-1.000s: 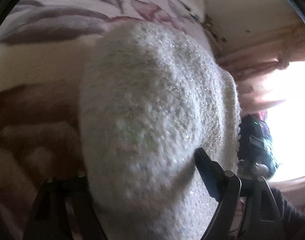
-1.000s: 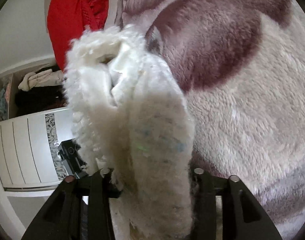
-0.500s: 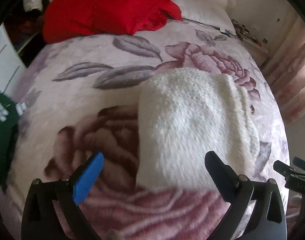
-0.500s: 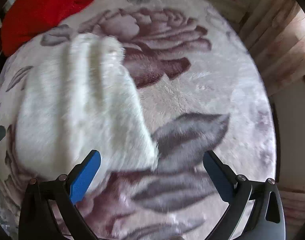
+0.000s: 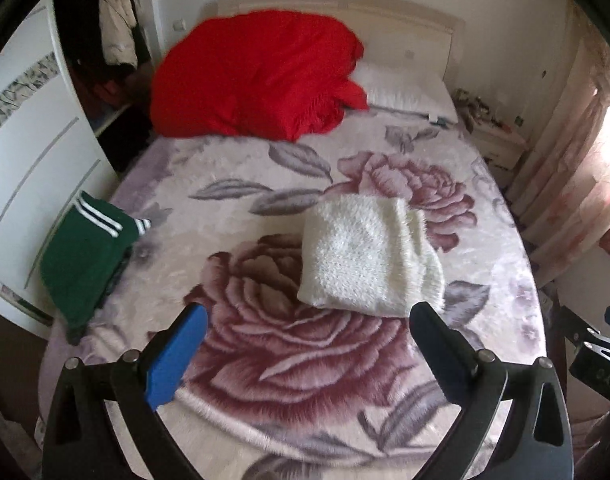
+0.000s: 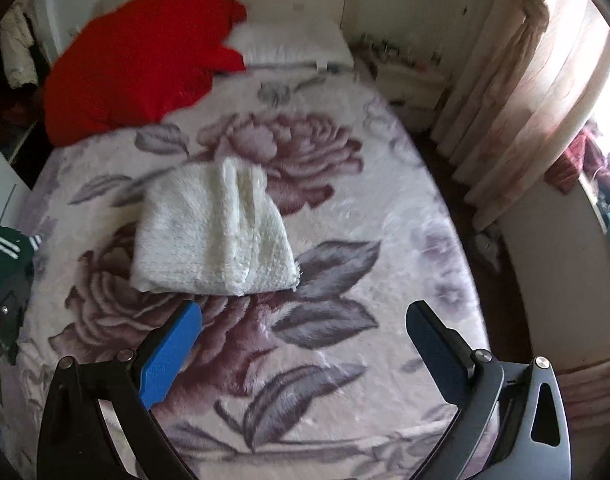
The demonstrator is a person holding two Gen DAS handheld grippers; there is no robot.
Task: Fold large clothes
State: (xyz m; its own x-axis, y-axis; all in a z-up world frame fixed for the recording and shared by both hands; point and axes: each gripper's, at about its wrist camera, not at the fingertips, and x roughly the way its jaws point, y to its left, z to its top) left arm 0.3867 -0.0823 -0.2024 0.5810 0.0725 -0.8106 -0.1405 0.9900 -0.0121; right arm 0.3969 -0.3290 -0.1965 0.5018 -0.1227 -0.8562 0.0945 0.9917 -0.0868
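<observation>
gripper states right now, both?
Left gripper: open, holding nothing.
Right gripper: open, holding nothing; folded white fuzzy sweater lies on the bed.

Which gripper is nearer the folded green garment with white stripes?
Left. The left gripper is open with the green garment just off its left finger. The right gripper is open farther away; the green garment sits at that view's far left edge.

I look down on a bed under a plush blanket printed with large mauve roses and grey leaves (image 5: pixel 289 360) (image 6: pixel 345 208). A folded fluffy white knit sweater (image 5: pixel 365 256) (image 6: pixel 213 236) lies near its middle. A crumpled red blanket (image 5: pixel 261 80) (image 6: pixel 141 60) is heaped at the head, touching a white pillow (image 5: pixel 405 88) (image 6: pixel 297 46). A folded green garment with white stripes (image 5: pixel 89 256) (image 6: pixel 5 248) sits at the left edge.
</observation>
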